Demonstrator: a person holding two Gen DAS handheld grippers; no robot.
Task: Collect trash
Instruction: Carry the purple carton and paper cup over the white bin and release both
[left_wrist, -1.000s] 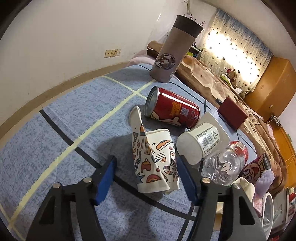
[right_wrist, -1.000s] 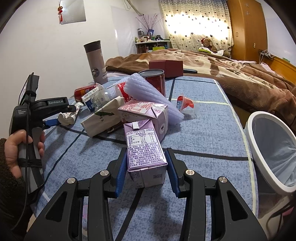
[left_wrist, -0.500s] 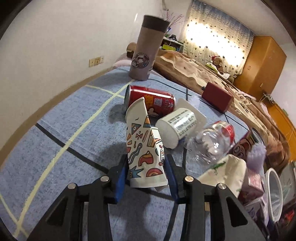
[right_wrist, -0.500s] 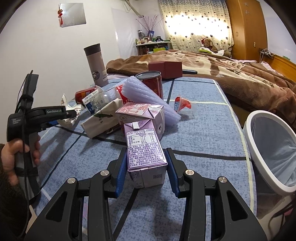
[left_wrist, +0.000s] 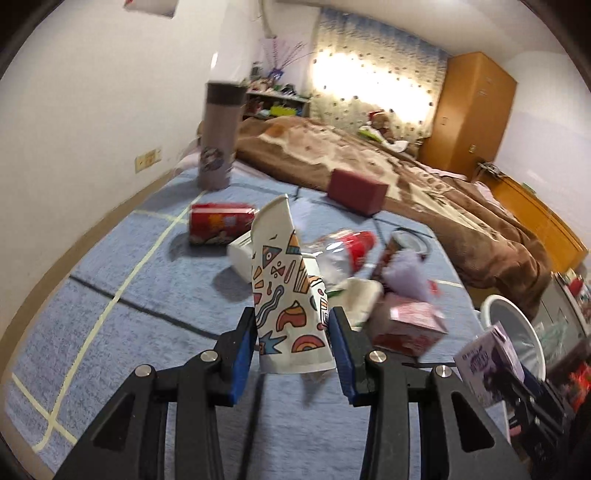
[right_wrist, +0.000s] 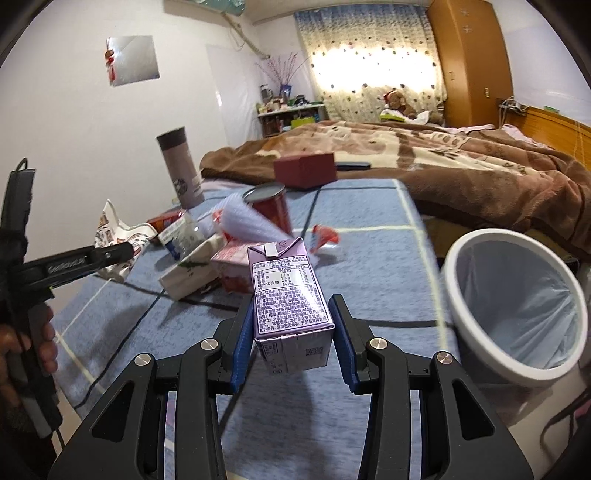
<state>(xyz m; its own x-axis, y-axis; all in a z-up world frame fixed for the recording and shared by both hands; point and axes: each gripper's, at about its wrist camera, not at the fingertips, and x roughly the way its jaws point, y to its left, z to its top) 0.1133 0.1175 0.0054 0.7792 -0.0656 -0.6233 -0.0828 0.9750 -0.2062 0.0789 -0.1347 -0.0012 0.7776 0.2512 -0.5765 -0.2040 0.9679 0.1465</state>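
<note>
Left gripper (left_wrist: 291, 350): fingers closed on a flattened patterned cup (left_wrist: 286, 295), pads pressing both its sides; the cup is clear of the table (left_wrist: 110, 295), upright between the fingers. Right gripper (right_wrist: 291, 343): fingers clamped on a purple carton (right_wrist: 288, 295), held off the table, spout end pointing away. Loose trash lies heaped mid-table: a red can (left_wrist: 218, 223) on its side, a crushed bottle (left_wrist: 343, 251), a pink carton (left_wrist: 406, 325), a white carton (right_wrist: 192, 273). A grey flask (right_wrist: 181, 166) stands upright near the far left corner, a maroon box (right_wrist: 304, 170) at the far edge. A white bin (right_wrist: 517, 306) with a liner stands just beside the table's right edge, mouth tilted toward the right gripper.
</note>
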